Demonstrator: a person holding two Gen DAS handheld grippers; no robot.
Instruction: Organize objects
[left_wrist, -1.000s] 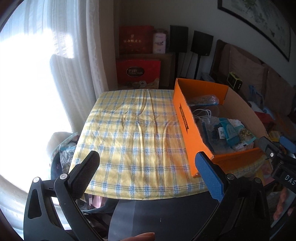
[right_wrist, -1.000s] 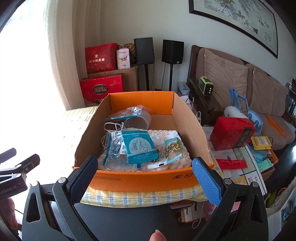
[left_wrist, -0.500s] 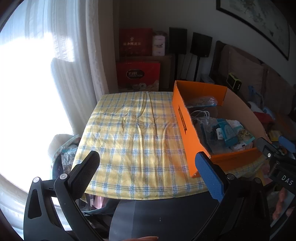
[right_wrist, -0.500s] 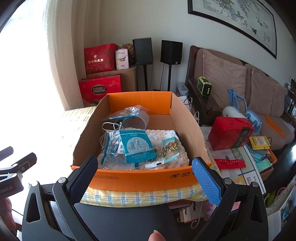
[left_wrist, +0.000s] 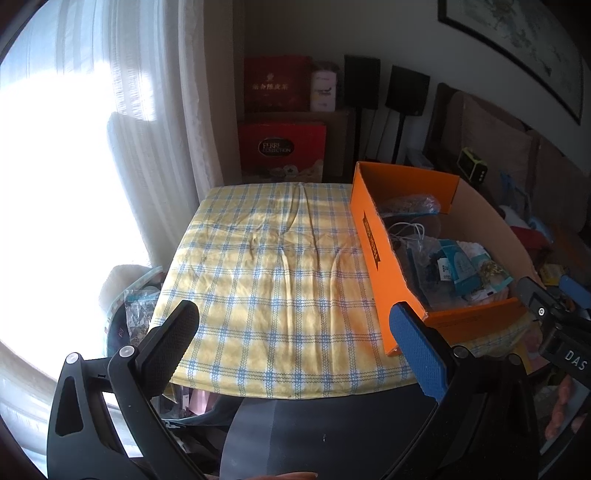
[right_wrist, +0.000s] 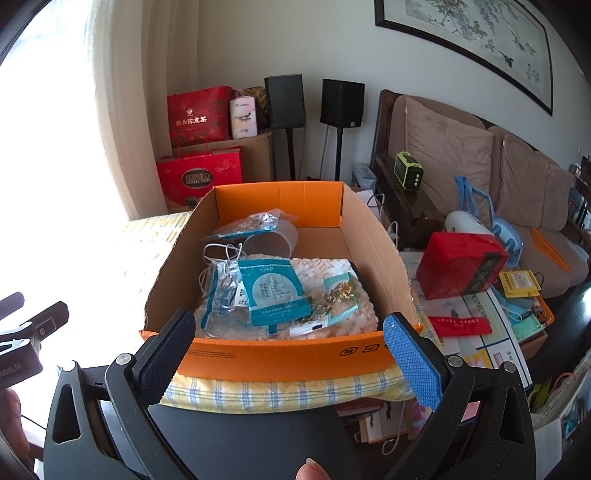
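Surface (left_wrist: 273, 280): draped in a yellow check cloth, bare across the left and middle, probably kept free as working room.

Orange box (right_wrist: 280, 358): stands open-topped along the right side of the surface, near wall close to the near edge and so within easy reach of both tongs. Holds all of the task's things in view, loosely heaped rather than sorted.

Cream fluffy mat (right_wrist: 332, 273): lies flat on the box floor at the near end, serving as a bed for the packets.

Clear cup (right_wrist: 273, 242): lies on its side towards the far end, a clear bag (right_wrist: 247, 225) resting against it.

Teal packet (right_wrist: 273, 291): lies on top of the mat, overlapping a see-through bag with a white cable (right_wrist: 221, 284) to its left and a small packet of gold bits (right_wrist: 340, 295) to its right.

Left tongs (left_wrist: 293, 332): spread wide and gripping nothing, hovering over the near edge of the cloth.

Right tongs (right_wrist: 288, 341): likewise released and empty, squared up to the near wall of the box.

Fits either a box just filled from the surface, or a box waiting to be emptied and sorted onto the cloth; cannot tell which.
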